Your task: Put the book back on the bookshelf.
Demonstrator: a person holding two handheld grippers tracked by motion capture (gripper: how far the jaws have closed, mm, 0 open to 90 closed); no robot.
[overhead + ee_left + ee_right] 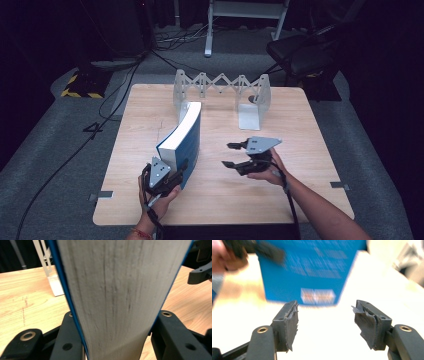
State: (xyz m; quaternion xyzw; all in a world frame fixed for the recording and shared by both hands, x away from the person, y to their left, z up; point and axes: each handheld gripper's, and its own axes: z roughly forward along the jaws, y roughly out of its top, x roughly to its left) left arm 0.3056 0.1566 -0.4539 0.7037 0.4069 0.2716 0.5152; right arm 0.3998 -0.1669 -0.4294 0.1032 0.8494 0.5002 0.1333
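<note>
A thick book with blue covers (182, 137) stands on the wooden table (280, 200), its white page edge up and curving toward the back. My left gripper (175, 167) is shut on its near end. In the left gripper view both black jaws press the covers, with the pale page block (120, 290) between them. My right gripper (227, 155) hovers to the right of the book, open, with its jaws pointing at it. In the right gripper view the blurred blue cover (312, 270) lies ahead, and nothing sits between the worn pads (292, 322).
A grey metal expanding book rack (220, 87) stands at the back of the table, its right end plate (249, 117) flat on the wood. Beyond the table, cables (105, 105) run over the grey floor, and a dark chair (300, 50) stands at the back right.
</note>
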